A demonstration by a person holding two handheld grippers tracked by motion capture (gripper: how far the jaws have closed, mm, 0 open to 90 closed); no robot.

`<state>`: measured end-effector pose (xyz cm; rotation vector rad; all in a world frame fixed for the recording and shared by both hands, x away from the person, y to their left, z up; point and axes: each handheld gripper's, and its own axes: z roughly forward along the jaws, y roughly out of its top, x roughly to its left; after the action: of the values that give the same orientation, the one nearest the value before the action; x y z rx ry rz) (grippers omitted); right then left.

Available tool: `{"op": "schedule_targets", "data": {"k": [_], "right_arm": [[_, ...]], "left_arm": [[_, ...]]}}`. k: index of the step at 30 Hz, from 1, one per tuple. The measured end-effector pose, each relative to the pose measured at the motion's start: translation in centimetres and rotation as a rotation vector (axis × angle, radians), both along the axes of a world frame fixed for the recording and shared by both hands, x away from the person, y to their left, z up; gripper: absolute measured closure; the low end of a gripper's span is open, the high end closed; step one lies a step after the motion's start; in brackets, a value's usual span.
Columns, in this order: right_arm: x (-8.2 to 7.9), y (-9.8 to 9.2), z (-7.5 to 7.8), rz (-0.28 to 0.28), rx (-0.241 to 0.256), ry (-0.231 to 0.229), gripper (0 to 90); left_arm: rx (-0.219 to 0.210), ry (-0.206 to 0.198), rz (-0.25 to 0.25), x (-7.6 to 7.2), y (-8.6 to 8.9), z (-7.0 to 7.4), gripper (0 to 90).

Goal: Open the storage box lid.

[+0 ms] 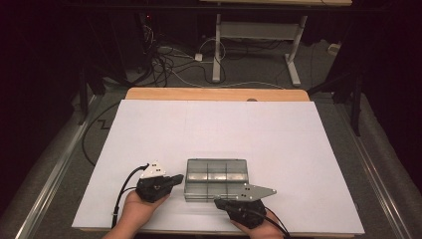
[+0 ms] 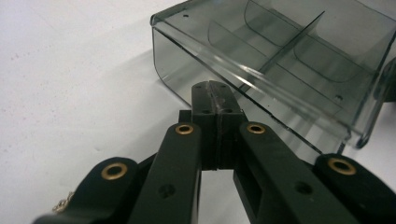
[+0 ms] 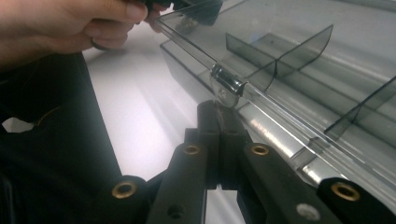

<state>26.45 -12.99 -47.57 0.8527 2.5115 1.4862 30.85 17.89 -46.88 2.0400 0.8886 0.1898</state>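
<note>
A smoky clear plastic compartment box (image 1: pixel 216 177) lies near the front of the white table, lid closed, with dividers showing inside. My left gripper (image 1: pixel 180 178) is shut with nothing between its jaws, its tips (image 2: pixel 215 91) against the box's (image 2: pixel 280 51) left end wall. My right gripper (image 1: pixel 219 201) is also shut and empty. Its tips (image 3: pixel 218 109) sit just under the small clear latch (image 3: pixel 227 86) on the box's (image 3: pixel 299 79) front edge. In the right gripper view the other hand (image 3: pixel 70 23) holds the left gripper at the far corner.
The white table sheet (image 1: pixel 214 129) spreads wide behind and beside the box, with a wooden edge (image 1: pixel 216 94) at the far side. Beyond stand a desk frame (image 1: pixel 217 55) and floor cables (image 1: pixel 164 59). Metal rails run along both sides.
</note>
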Motion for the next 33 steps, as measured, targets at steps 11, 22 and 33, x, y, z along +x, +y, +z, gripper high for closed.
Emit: {"op": "schedule_targets", "data": {"k": [11,22,33], "right_arm": [[0.3,0.1,1.0,-0.001,0.017,-0.035,90.0],[0.6,0.2,1.9,-0.003,0.045,-0.069,90.0],[0.5,0.2,2.1,-0.012,0.039,-0.093,90.0]], "left_arm": [[-0.039,-0.003,-0.039,-0.7,0.2,0.3,87.4],[-0.079,-0.029,-0.077,-1.5,-0.7,1.0,87.4],[-0.091,-0.029,-0.093,-1.4,-1.2,1.2,87.3]]}}
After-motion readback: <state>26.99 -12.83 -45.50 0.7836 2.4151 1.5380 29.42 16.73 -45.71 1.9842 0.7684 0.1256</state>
